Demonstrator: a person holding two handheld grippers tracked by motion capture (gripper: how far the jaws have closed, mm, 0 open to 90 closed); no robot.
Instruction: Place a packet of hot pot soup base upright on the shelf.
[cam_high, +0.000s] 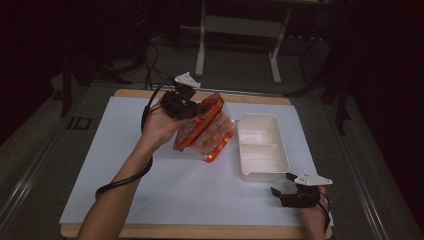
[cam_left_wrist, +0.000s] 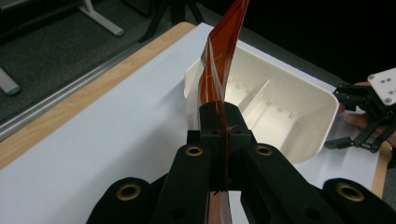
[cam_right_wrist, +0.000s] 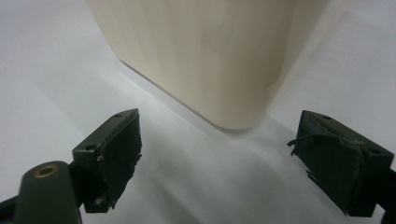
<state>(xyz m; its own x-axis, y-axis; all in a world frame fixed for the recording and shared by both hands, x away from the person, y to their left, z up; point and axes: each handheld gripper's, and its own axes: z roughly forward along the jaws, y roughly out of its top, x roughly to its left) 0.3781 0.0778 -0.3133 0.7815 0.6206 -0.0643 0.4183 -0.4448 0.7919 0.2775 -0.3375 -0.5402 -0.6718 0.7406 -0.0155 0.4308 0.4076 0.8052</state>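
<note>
Just left of centre in the high view, the snack bag (cam_high: 205, 131) hangs in the air over the white mat (cam_high: 125, 165), tipped so its orange front faces up and to the left. Left gripper (cam_high: 196, 108) has it pinched by the top seam, and the left gripper view shows the jaws shut tight on that thin orange edge (cam_left_wrist: 219, 70). Gripping the flat seam looks like the sensible choice, since the puffy body would probably slip or crush.

Right beside the bag, toward the middle right of the high view, sits the white tub (cam_high: 262, 147), which has a divider inside and nothing in it yet. Holding the bag up next to it suggests it's headed in there.

Down at the lower right, the right gripper (cam_high: 286, 189) rests on the mat with jaws spread wide and nothing between them. They point at the tub's near corner (cam_right_wrist: 219, 70), maybe ready to steady it.
</note>
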